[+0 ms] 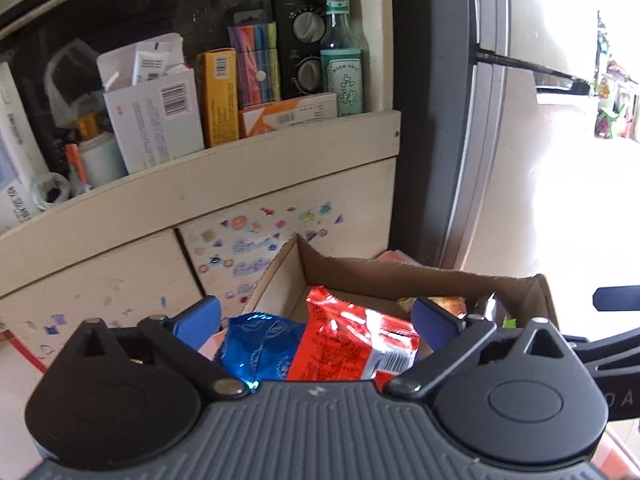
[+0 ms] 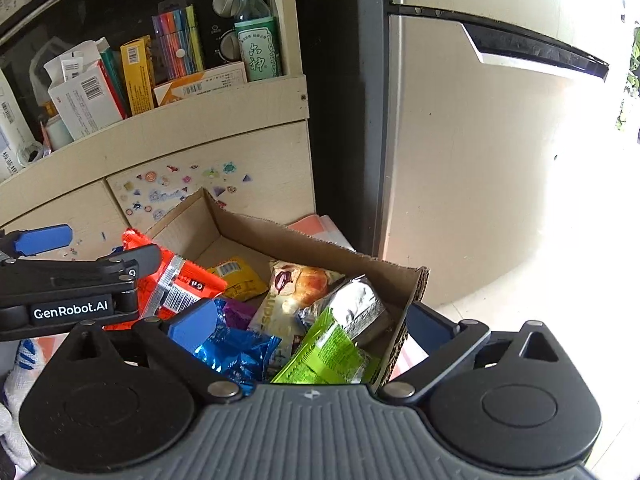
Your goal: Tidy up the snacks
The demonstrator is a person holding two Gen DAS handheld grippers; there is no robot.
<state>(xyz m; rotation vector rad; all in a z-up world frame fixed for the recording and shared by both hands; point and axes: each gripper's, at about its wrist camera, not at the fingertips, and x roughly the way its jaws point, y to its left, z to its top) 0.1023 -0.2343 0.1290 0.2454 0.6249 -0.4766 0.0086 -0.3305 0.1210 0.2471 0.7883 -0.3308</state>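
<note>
A brown cardboard box (image 2: 304,248) holds several snack packets: a red packet (image 1: 352,340), a blue foil packet (image 1: 260,350), a green packet (image 2: 328,354), a silver one (image 2: 352,300), a croissant packet (image 2: 296,284) and a yellow one (image 2: 236,276). My left gripper (image 1: 316,320) is open above the box, its jaws spread on either side of the red (image 2: 180,284) and blue (image 2: 236,348) packets. My right gripper (image 2: 316,324) is open over the box's near right corner, its left finger inside the box and its right finger outside the box wall.
A cream cabinet (image 1: 200,208) with stickers stands behind the box. Its shelf holds boxes, markers and a green glass bottle (image 1: 340,52). A fridge (image 2: 480,140) stands to the right. A white cloth (image 2: 16,376) lies at the left.
</note>
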